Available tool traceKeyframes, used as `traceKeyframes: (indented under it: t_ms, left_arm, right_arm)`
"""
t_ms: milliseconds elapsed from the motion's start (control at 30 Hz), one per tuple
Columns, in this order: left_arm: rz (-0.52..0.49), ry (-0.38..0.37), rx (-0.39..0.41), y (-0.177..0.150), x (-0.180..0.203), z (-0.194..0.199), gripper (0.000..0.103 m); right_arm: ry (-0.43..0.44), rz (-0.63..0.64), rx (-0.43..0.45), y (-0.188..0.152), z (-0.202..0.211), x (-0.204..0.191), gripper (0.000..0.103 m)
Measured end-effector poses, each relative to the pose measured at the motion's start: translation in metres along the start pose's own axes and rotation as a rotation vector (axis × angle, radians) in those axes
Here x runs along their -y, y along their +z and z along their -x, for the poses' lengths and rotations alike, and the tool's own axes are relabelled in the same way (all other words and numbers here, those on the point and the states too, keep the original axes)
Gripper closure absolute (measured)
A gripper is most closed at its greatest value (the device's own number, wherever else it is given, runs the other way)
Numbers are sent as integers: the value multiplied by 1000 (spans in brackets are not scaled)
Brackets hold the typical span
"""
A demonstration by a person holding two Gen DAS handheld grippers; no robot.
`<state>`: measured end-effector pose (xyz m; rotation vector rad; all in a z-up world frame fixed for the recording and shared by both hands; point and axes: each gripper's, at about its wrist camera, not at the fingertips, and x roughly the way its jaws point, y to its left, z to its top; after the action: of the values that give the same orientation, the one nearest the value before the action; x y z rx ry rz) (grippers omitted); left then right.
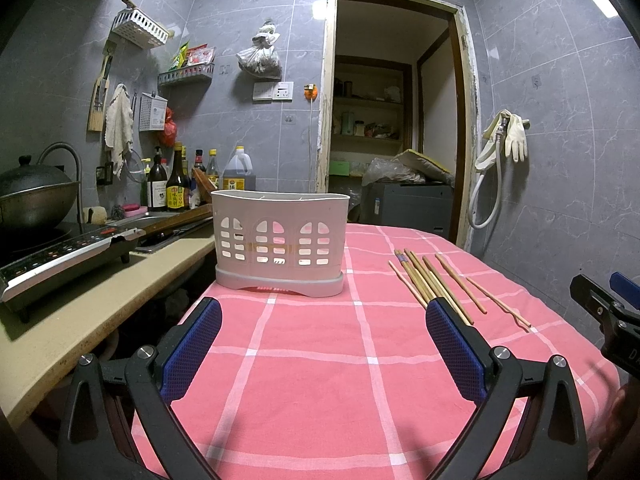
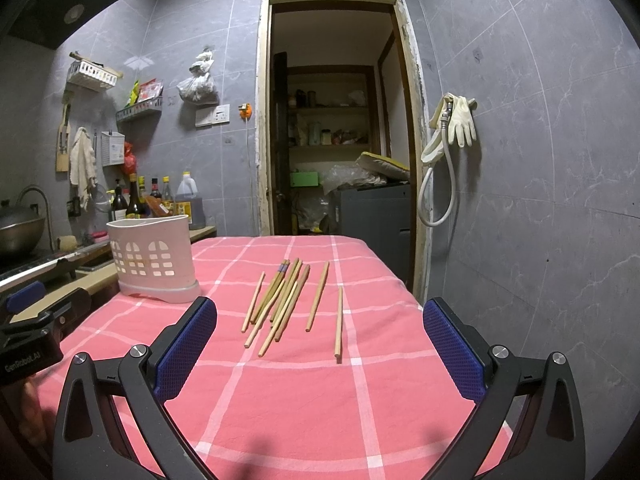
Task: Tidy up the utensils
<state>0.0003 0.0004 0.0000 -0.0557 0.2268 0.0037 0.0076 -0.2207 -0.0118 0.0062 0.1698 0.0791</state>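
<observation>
Both grippers, left gripper (image 1: 323, 322) and right gripper (image 2: 320, 322), hover with jaws spread wide and empty above the pink checked tablecloth (image 2: 280, 400), where loose chopsticks (image 2: 286, 300) lie right of the upright white utensil holder (image 1: 280, 240).

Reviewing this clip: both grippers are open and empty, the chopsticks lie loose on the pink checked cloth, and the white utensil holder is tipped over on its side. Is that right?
Not quite. The white utensil holder stands upright on its base on the pink checked cloth, as the left wrist view shows. The rest holds: the left gripper and right gripper are open and empty, and the chopsticks lie loose on the cloth.
</observation>
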Motion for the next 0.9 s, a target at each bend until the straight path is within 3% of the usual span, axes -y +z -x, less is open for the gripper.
traceKeyframes:
  t_ms: [333,633,767,900]
  left_arm:
    - [7,1,-5,0,-1,0,3]
    - [17,10,-1,3,-3,-5,3]
    - [40,35,-23,15,-7,-16,3]
    - [40,10,-41,30,-4,-27,3]
  right_arm:
    - [-5,-7,-3,-2,0,-1,0]
    - [-72,-16,-12,3,-5,3,0]
    - [-46,-11,12,19,-8,11,0]
    - [-7,-23,-13,36,-24,24,0]
